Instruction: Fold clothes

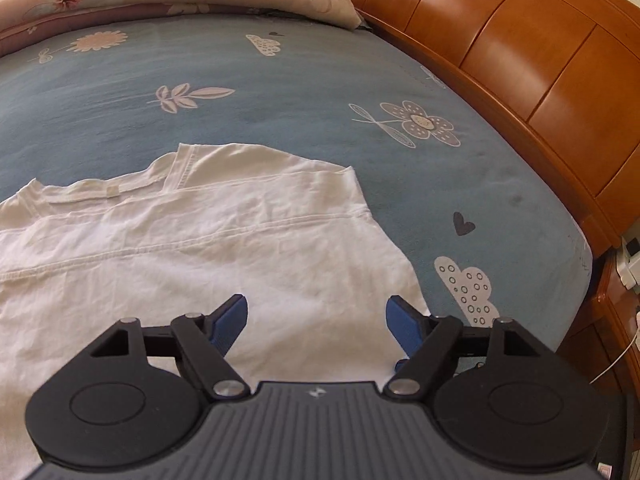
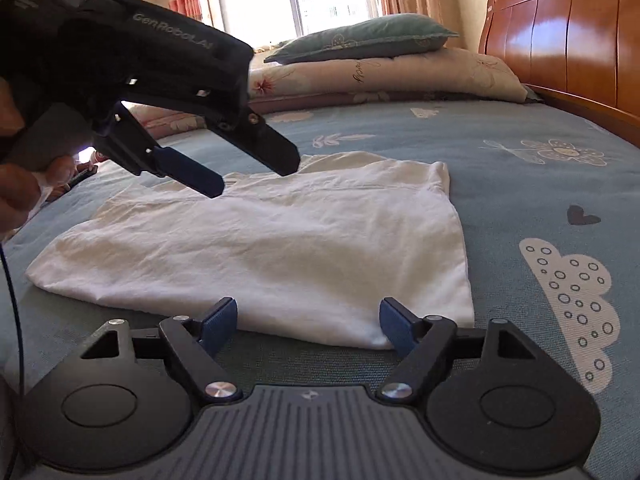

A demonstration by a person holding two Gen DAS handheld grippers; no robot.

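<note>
A white shirt (image 2: 256, 248) lies partly folded on the blue sheet (image 2: 520, 184), the left gripper (image 2: 256, 176) hanging above its far edge with jaws apart and empty, the right gripper (image 2: 308, 320) low at its near edge, jaws wide, nothing between them

Black hand-held gripper (image 2: 308, 322) — blue ribbed pads (image 2: 218, 324), silver pivot screws, grey ridged body.
</note>
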